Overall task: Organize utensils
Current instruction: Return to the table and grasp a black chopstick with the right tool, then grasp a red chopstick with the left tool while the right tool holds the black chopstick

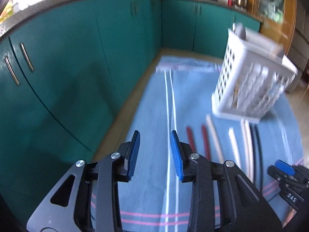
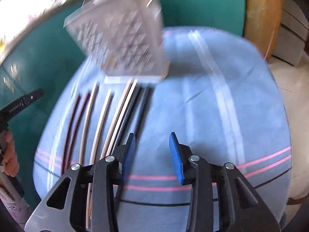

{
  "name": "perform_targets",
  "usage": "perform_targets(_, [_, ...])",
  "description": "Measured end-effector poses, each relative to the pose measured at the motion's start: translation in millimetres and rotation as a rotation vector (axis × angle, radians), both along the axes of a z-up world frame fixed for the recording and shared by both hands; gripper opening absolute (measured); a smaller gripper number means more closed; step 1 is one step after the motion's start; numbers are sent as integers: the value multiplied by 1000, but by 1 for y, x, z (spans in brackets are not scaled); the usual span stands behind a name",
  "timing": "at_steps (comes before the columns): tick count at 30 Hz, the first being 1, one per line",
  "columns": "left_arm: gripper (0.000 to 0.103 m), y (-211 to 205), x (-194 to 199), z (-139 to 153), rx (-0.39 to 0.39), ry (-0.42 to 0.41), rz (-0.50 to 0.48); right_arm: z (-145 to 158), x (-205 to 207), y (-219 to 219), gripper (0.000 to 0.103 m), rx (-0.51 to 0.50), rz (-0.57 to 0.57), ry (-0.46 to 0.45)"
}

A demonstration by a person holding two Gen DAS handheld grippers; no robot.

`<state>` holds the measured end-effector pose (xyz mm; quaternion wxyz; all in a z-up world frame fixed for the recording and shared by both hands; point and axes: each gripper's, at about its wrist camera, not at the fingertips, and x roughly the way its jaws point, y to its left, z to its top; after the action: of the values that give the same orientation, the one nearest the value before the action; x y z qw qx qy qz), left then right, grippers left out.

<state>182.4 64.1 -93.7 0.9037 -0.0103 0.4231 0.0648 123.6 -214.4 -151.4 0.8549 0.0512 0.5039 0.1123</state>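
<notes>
Both of our grippers stand with jaws spread wide and nothing between the blue pads. Our left gripper (image 1: 155, 152) hovers over the blue striped cloth (image 1: 150, 116), pointing along its white stripes toward the teal cabinets (image 1: 67, 58), clear of every utensil. Our right gripper (image 2: 151, 154) hovers over the same cloth (image 2: 202, 106), its left finger (image 2: 128, 154) just above the near ends of the dark chopsticks (image 2: 133, 104). Chopsticks lie side by side in a row: red-brown pair (image 1: 197, 141), pale ones (image 1: 234, 145), then dark ones. Their far ends reach the white perforated utensil basket (image 1: 249, 81), which stands on the cloth; motion blur hides what it contains. Our left hand's fingers (image 2: 9, 154) show at the right view's edge, wrapped around a handle.
</notes>
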Motion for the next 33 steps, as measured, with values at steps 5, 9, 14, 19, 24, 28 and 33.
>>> perform_targets(5, [41,-5,-5,-16,-17,42,-43,-1,-2,25,37,-121,25,-9])
perform_targets(9, [41,-18,-10,-16,-24,41,-75,1,-10,28,11,-169,21,-8])
perform_targets(14, [41,-25,-13,-15,-35,46,-103,0,-25,-5,6,-140,-61,20])
perform_targets(19, [41,-31,-11,-20,-67,73,-130,9,-34,-33,6,-94,-141,37])
perform_targets(24, [41,-38,1,-31,-55,112,-145,13,-36,-41,6,-75,-157,36])
perform_targets(28, [41,-43,18,-36,-26,135,-154,13,-34,-40,17,-82,-160,34])
perform_targets(33, [26,-44,27,-46,-36,211,-146,9,-27,-32,26,-121,-142,44])
